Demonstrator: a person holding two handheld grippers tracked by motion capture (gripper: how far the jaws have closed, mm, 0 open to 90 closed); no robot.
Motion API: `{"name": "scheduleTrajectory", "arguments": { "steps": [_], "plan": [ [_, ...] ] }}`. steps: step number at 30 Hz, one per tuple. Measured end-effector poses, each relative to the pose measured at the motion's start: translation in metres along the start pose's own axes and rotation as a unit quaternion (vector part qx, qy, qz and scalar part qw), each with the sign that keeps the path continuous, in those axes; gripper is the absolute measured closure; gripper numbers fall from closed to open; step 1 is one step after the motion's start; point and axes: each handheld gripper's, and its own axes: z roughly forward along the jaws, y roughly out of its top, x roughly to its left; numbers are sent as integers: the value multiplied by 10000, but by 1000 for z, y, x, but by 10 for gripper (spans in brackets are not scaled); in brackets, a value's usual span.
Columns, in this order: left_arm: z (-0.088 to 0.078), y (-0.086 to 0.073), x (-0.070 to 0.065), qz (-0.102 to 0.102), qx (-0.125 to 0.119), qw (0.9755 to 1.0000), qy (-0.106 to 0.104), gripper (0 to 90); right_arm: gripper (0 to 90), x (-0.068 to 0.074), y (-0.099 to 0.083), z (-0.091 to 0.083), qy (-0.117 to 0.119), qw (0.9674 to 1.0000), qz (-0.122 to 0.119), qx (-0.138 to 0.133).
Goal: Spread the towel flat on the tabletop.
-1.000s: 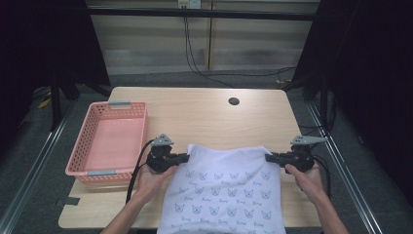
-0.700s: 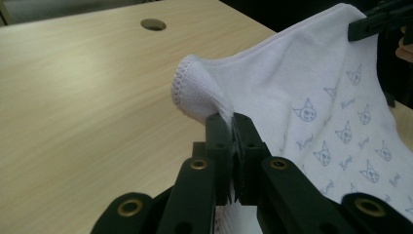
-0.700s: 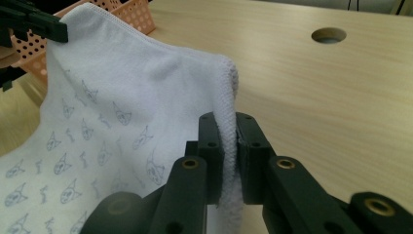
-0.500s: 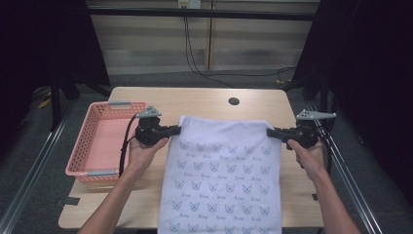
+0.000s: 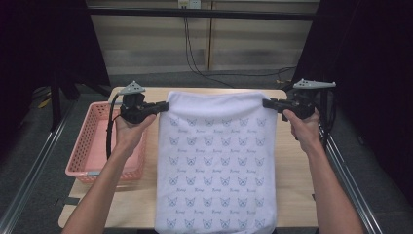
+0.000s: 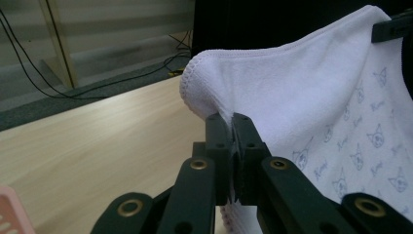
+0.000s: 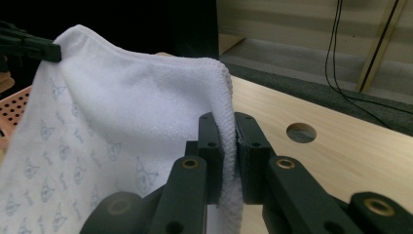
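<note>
Light falls from above onto the pale wooden table [image 5: 292, 161] and the white printed towel [image 5: 216, 165], while the surroundings sink into near-black. The high view is soft and slightly grainy. In both gripper views the near black jaws blur, and the background stays dim and hazy.

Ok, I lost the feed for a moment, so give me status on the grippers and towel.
Left gripper and right gripper both shut on towel top corners. Towel hangs spread between them. Pink basket at left, clear of it.
</note>
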Motion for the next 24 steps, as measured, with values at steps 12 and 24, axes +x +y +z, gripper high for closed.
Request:
{"name": "scheduleTrajectory", "arguments": {
  "steps": [12, 24],
  "plan": [
    [-10, 44, 12, 44, -528, 9985, 95, 874, 838, -8, 47, 11, -242, 9996, -3, -168],
    [-24, 14, -5, 249, -227, 9994, -95, 873, 839, 16, 21, -17, 86, 9997, -173, -128]
  ]
}}
